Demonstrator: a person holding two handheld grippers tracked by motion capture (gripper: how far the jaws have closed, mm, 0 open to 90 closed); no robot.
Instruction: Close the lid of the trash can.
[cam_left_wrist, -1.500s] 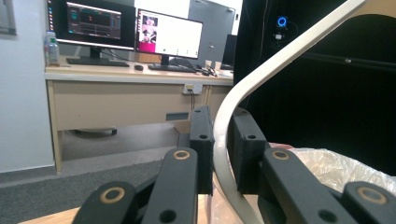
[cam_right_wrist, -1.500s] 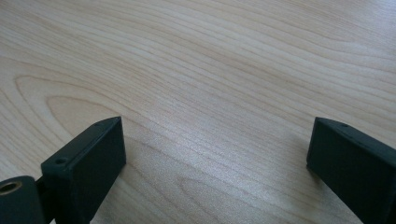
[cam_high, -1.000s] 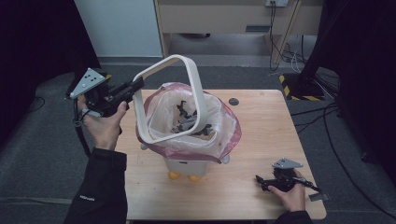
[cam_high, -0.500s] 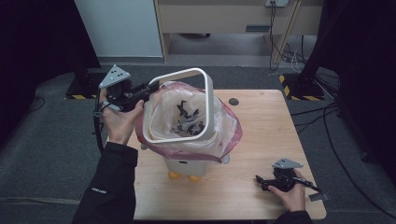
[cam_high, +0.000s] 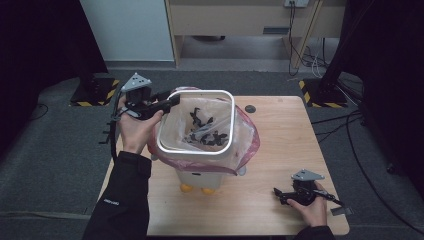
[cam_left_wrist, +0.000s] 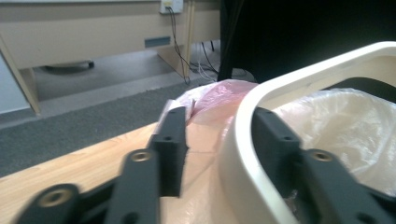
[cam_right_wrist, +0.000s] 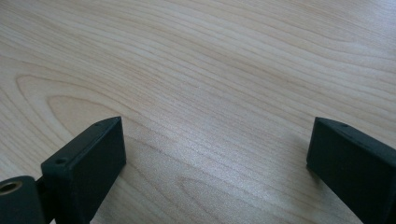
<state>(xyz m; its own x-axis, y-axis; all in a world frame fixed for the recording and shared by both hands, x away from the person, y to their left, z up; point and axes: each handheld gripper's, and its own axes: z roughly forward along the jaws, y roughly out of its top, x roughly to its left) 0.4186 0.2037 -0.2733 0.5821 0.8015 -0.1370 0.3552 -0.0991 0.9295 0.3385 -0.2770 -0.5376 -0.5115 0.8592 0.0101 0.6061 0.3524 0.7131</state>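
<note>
- White retaining ring (cam_high: 196, 122): lies about level over the mouth of the small bin (cam_high: 202, 176), mid-table; whether fully seated cannot be told. Pink liner bag (cam_high: 246, 142) spills out under it on all sides.
- Right gripper (cam_high: 278, 192), nearest: rests low on the wooden table (cam_high: 280, 130) at the near right corner, well apart from the bin. Its own view shows the jaws wide apart, bare wood between them.
- Left gripper (cam_high: 172, 100): at the ring's far-left corner. In its own view the jaws straddle the ring's rim (cam_left_wrist: 243, 140), one inside, one outside; whether they pinch it or have slackened, cannot tell.
- Black scraps (cam_high: 205, 134) sit inside the bag.
- Risk, as judged: pressing on one corner only could tilt the ring, trap the bag unevenly, or tip the light bin, since nothing steadies it.
</note>
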